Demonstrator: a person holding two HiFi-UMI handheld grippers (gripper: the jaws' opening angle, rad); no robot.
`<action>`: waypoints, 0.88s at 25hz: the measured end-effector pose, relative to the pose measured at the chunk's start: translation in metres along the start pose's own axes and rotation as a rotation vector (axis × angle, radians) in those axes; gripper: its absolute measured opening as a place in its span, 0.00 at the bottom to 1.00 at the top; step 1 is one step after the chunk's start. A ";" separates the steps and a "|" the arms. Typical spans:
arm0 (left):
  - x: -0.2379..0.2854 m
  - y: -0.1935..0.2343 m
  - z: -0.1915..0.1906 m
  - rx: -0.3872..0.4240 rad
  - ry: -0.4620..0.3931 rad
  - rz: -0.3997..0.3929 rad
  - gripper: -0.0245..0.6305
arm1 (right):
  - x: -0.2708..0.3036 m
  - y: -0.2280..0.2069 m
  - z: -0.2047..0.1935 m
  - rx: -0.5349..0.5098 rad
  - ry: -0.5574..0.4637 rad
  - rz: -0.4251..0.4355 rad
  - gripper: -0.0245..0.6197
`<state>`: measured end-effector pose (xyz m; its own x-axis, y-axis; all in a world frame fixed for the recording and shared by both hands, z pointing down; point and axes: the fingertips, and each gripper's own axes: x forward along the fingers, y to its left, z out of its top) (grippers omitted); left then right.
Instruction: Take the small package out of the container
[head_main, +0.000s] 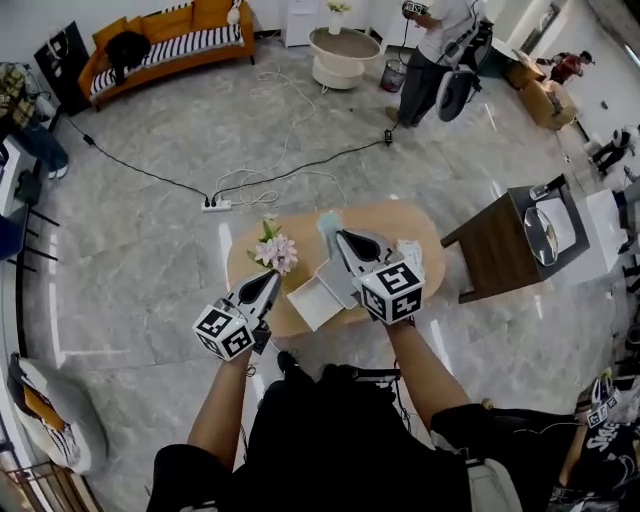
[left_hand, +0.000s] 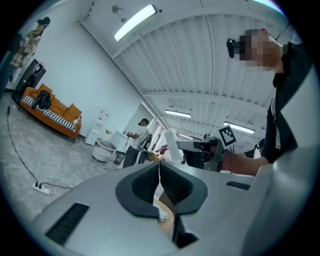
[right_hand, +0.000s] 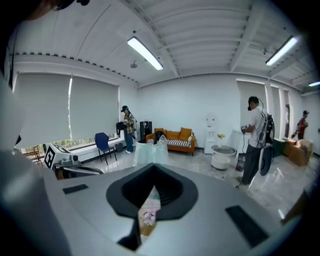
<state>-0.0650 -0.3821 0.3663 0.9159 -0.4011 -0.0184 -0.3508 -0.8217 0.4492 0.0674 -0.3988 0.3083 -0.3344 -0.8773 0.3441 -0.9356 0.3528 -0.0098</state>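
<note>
On the oval wooden table (head_main: 385, 222) stands a white open box, the container (head_main: 312, 304). My right gripper (head_main: 343, 237) hovers over the table just behind the box. It is shut on a small pale translucent package (head_main: 328, 224), which sticks up past the jaw tips (right_hand: 150, 154). The left gripper view also shows that package (left_hand: 171, 145) raised in the air. My left gripper (head_main: 271, 277) is at the table's front left edge, beside the box. Its pads meet in the left gripper view (left_hand: 159, 173), with nothing between them.
A bunch of pale flowers (head_main: 276, 250) lies on the table's left part, and a white packet (head_main: 411, 253) on its right. A dark wooden side table (head_main: 512, 238) stands to the right. Cables and a power strip (head_main: 216, 204) cross the floor behind. A person (head_main: 432, 55) stands further back.
</note>
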 end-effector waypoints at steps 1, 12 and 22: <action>0.002 -0.008 0.011 0.024 -0.011 -0.001 0.07 | -0.013 -0.001 0.013 -0.017 -0.045 0.000 0.05; 0.000 -0.122 0.055 0.163 -0.069 -0.027 0.07 | -0.158 0.016 0.083 -0.194 -0.430 0.073 0.05; -0.020 -0.206 0.048 0.228 -0.098 -0.029 0.07 | -0.238 0.022 0.069 -0.160 -0.583 0.173 0.05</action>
<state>-0.0207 -0.2238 0.2313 0.9066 -0.4045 -0.1201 -0.3702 -0.8990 0.2339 0.1186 -0.2045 0.1617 -0.5284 -0.8202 -0.2194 -0.8490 0.5105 0.1365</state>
